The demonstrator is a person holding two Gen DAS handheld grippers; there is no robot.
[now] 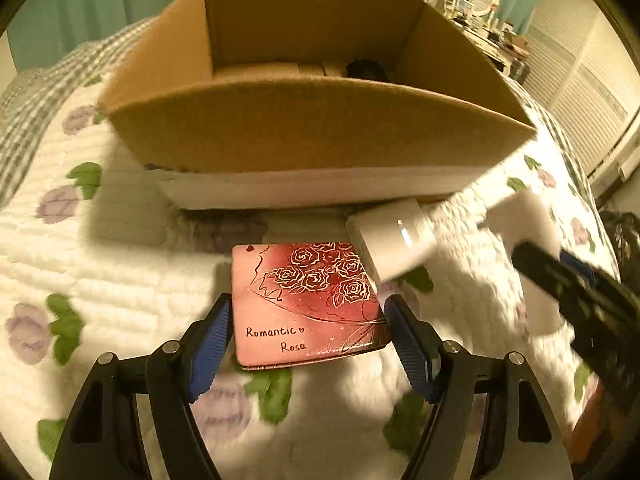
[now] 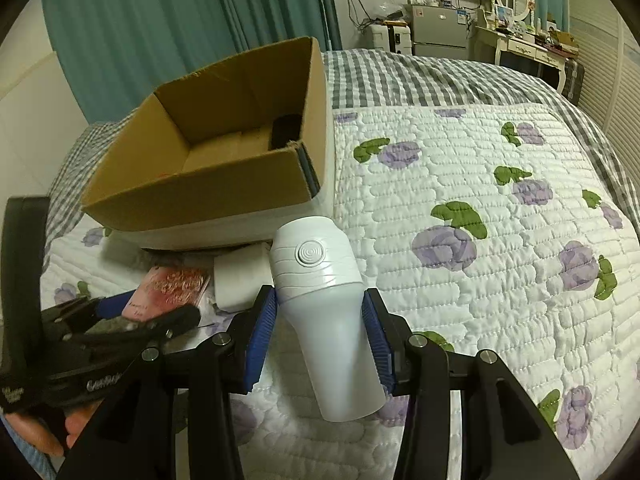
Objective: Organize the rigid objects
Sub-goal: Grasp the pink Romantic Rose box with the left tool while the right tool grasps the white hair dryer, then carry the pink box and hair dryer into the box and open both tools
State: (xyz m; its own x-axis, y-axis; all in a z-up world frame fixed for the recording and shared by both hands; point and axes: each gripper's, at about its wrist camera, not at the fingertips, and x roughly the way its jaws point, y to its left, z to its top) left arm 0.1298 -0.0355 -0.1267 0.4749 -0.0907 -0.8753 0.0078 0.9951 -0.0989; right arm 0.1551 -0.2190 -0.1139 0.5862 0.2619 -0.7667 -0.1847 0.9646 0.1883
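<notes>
A pink "Romantic Rose" tin (image 1: 308,304) lies on the flowered quilt, and my left gripper (image 1: 308,316) has its blue pads against the tin's two sides, shut on it. The tin also shows in the right wrist view (image 2: 168,290). My right gripper (image 2: 320,312) is shut on a white handheld device (image 2: 324,300) with a round button, held above the quilt. In the left wrist view that device (image 1: 520,220) is a blur at the right. A white box (image 1: 392,240) lies beside the tin. An open cardboard box (image 1: 320,120) stands behind them, with a dark object (image 1: 366,70) inside.
The cardboard box (image 2: 208,168) rests on a white base (image 2: 224,232). The quilt (image 2: 480,240) spreads out to the right. Green curtains, a fridge and a dressing table stand beyond the bed.
</notes>
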